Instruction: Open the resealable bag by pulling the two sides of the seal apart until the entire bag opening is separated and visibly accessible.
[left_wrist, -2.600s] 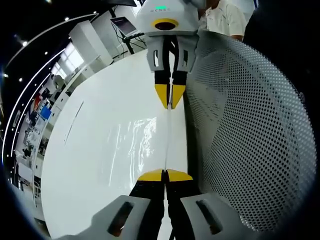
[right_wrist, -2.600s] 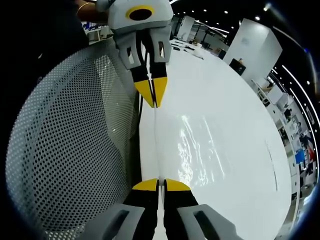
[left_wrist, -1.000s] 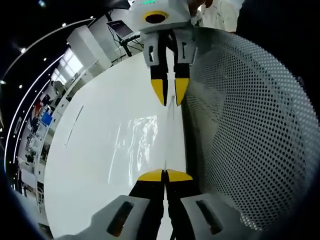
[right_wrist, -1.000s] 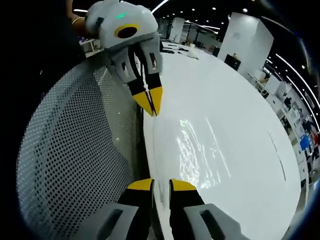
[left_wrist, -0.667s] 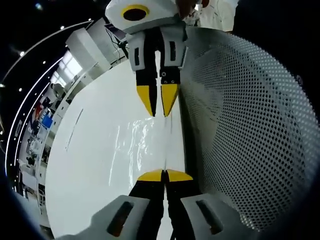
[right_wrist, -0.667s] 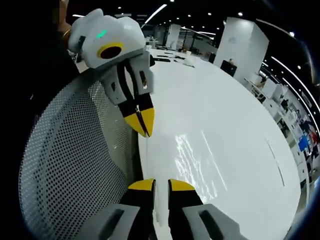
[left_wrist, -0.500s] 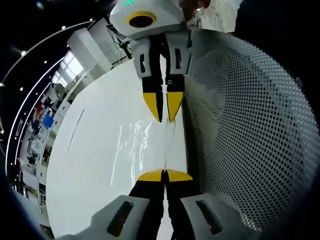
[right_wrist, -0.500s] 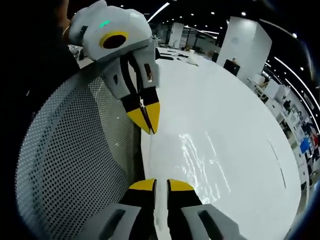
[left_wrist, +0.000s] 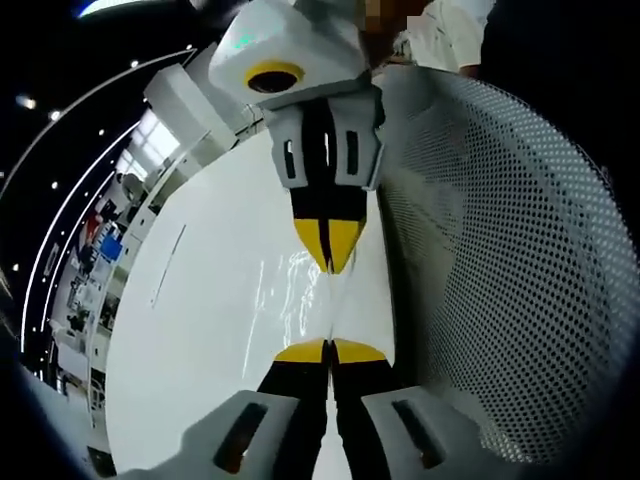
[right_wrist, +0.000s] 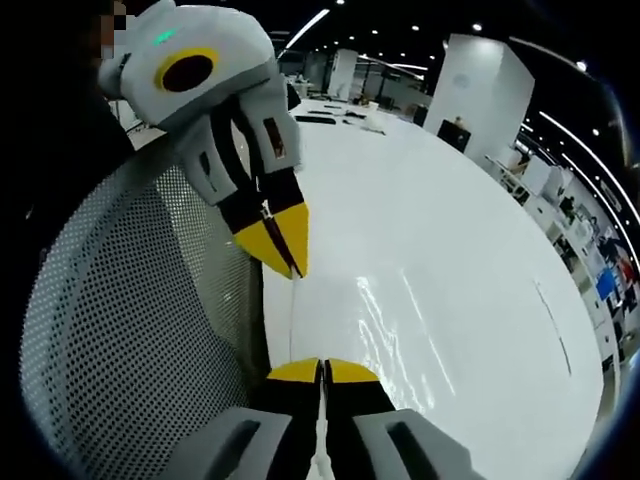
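- 2 grippers meet nose to nose over the clear resealable bag (left_wrist: 300, 290), which lies flat on the white table (left_wrist: 190, 330) along the table edge nearest the mesh chair back (left_wrist: 500, 250).
- Left gripper (left_wrist: 329, 349): jaws pressed together with the bag's thin top edge running in between them, so it reads as pinched on the seal strip. Same gripper seen from the other side (right_wrist: 283, 264), tips together on that edge.
- Right gripper (right_wrist: 321, 369): jaws drawn together on the same edge line; it also appears opposite the left one (left_wrist: 329, 262), tips closed.
- Handling, judged: film is very light, limp and glossy, likely slippery; only the seal strip looks stiff. Glare patches (right_wrist: 400, 320) show the wrinkled film.
- Hold, judged: 1 lip per gripper, just above the seal track, near mid-length. I cannot tell whether each pinch has 1 lip or both.
- Obstruction: the chair back sits just beside the bag and limits pull on that side. Far tables and a white pillar (right_wrist: 480, 85) are well apart.
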